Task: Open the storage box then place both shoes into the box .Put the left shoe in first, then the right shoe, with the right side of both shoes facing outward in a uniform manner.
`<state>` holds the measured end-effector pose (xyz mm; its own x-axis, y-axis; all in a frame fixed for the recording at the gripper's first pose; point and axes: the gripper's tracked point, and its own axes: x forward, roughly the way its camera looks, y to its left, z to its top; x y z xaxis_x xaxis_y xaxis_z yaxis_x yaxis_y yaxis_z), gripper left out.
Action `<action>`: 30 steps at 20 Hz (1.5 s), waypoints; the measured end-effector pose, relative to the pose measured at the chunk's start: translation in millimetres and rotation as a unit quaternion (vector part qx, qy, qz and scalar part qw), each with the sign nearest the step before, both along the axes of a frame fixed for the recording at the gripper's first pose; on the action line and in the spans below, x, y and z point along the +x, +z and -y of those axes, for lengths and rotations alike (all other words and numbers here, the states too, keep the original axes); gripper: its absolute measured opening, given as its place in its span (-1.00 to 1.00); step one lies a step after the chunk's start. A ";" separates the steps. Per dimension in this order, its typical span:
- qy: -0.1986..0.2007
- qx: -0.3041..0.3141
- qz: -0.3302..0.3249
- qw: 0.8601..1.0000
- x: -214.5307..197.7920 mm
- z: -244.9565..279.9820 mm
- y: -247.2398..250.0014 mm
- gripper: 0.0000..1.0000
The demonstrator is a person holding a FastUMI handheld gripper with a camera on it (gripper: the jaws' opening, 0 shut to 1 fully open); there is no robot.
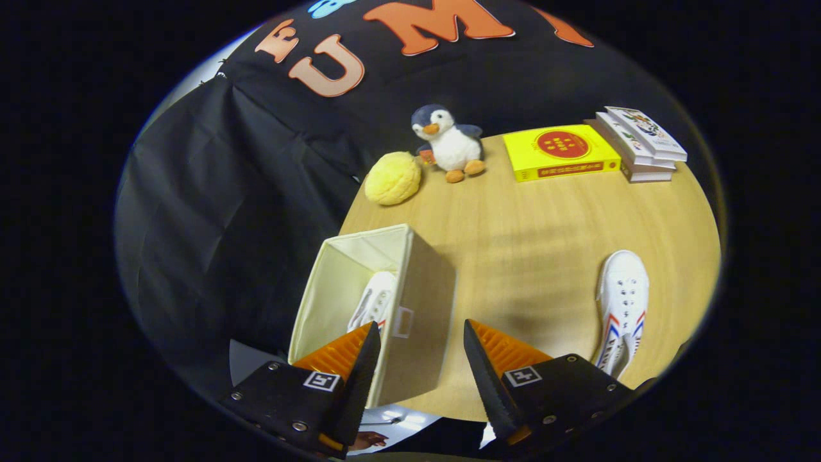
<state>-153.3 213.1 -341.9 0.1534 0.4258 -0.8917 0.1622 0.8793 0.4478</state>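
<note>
A beige fabric storage box (420, 301) stands open on the wooden table (526, 237), just ahead of my fingers. One white shoe (374, 303) lies inside it, partly hidden by the box wall and my left finger. The other white shoe (621, 308), with red and blue stripes, rests on the table to the right of my right finger. My gripper (420, 343) hovers above the near wall of the box, open, with nothing between its fingers.
At the table's far side sit a yellow round plush (392, 178), a penguin toy (448, 144), a yellow book (559, 152) and a stack of white books (641, 144). The black cloth wall hangs left of the box.
</note>
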 end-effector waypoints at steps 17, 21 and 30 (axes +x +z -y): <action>0.033 -0.188 -0.049 0.980 -125.0 192.0 -82.6 0.40; 0.078 -0.217 -0.058 0.971 -135.9 206.6 -101.0 0.37; 0.031 -0.126 -0.117 0.985 -145.6 190.8 -122.3 -0.01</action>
